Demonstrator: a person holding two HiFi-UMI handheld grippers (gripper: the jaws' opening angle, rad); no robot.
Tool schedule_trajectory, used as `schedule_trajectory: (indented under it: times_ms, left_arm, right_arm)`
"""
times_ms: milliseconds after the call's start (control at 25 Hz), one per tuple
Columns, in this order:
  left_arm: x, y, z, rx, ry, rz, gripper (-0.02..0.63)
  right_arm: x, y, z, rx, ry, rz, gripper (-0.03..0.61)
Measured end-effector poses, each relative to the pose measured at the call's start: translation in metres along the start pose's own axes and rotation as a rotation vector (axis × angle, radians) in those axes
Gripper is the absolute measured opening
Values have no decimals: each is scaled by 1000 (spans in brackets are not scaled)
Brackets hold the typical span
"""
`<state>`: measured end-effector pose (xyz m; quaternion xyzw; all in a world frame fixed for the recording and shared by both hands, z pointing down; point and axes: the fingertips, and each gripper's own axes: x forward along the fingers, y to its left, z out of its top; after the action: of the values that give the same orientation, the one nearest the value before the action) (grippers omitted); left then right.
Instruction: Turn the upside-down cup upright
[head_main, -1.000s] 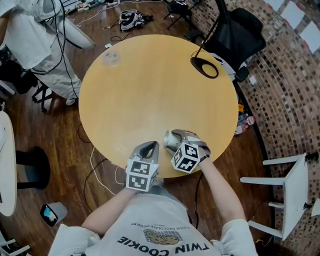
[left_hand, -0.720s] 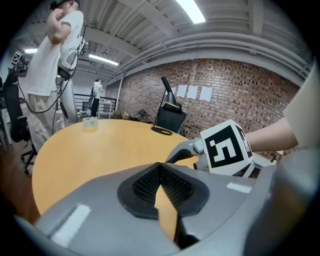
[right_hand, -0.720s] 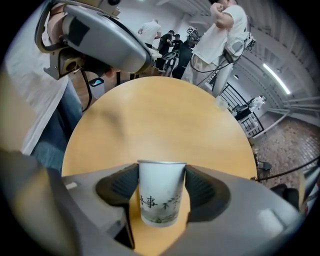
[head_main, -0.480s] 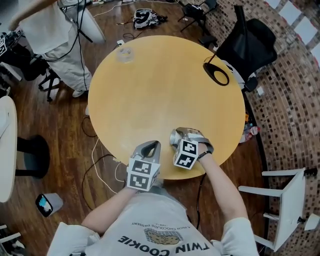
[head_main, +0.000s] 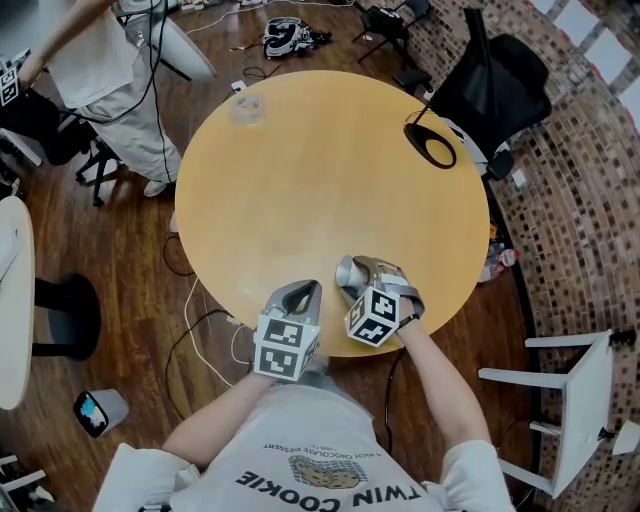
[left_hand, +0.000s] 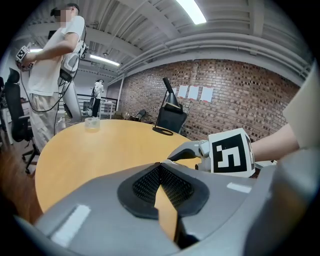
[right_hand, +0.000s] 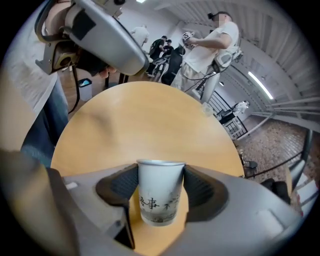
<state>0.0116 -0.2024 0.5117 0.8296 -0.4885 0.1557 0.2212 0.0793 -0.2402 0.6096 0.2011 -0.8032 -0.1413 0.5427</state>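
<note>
Cup (head_main: 343, 271) mostly behind right tongs (head_main: 358, 272) (head view)

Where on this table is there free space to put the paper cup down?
The wide middle of the table is bare, between the clear container at the far left edge and the black stand base at the far right edge. Only the near edge is crowded: the left tongs and the right tongs, shut on the cup, sit there.

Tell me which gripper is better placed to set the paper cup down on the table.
The right. The right gripper has its jaws closed on the paper cup, over the round table near its edge. The left gripper sits beside it with jaws together and nothing between them.
</note>
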Motion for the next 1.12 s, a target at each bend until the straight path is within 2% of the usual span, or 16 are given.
schedule_trajectory:
  times_ms: [160,400,600,760,1120]
  left_arm:
    - [2,-4,2,13,3,-16,3]
    - [6,-17,3,42,12,-51,3]
    - [9,-30,5,56,18,-72,3]
    - [10,-35,4,65,21,-86,3]
    - [10,-41,1,87,26,-98,3]
  right_arm:
    - [-13,-9,2,208,-80,-89,282]
    - [-38,-23,-6,603,-229,-262,282]
    - [-55,-25,-16,857,-379,-357,282]
    - [-60,-18,-23,959,-431,-413,282]
    - [-72,2,-32,1018,-431,-502,282]
